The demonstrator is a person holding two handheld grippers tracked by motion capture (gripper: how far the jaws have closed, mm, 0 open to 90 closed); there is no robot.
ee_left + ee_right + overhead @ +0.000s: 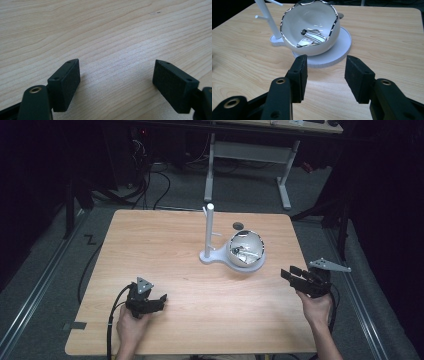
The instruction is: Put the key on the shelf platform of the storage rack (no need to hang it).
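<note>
High view: my right gripper (292,275) approaches white bowl (246,249) on white stand (210,237), table (165,245) centre-right, far from me. My left gripper (159,301) rests near left.

Left gripper view: jaws wide, empty, bare wood.

Right gripper view: jaws half-open, empty, aimed at bowl (312,32); glossy, silver wavy rim, metal clips (312,38) inside. Next, likely: close in, reach inside.

The white stand's post (265,17) is cut off at the top edge; the bowl's metal contents (242,252) are too small to identify.
</note>
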